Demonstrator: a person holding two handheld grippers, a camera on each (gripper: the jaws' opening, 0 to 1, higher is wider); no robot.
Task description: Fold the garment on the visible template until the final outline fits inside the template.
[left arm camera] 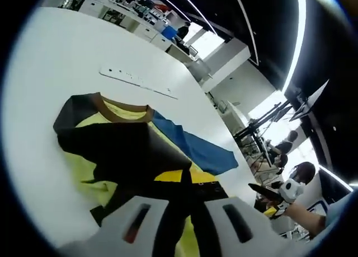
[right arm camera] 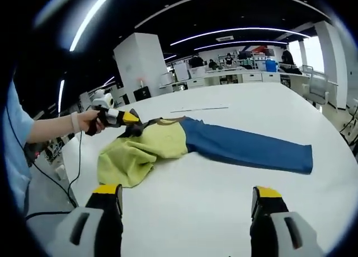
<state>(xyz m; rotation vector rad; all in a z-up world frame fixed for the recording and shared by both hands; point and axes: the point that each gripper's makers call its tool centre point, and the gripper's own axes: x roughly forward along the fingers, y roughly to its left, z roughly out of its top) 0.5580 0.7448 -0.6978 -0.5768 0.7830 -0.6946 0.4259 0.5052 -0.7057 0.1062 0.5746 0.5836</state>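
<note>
the right gripper (right arm camera: 187, 208) has two pale grey jaws, each with a dark slot, ending in black fingertips (right arm camera: 107, 192) capped with yellow. the left gripper (left arm camera: 184, 212) has the same pale grey jaws with dark slots. seen from the right gripper view, the left gripper (right arm camera: 124, 121) has a black and yellow body. the person wears a light blue short sleeve (right arm camera: 12, 135) and a pale wristband (right arm camera: 75, 121). a thin black cable (right arm camera: 74, 173) hangs below the forearm.
</note>
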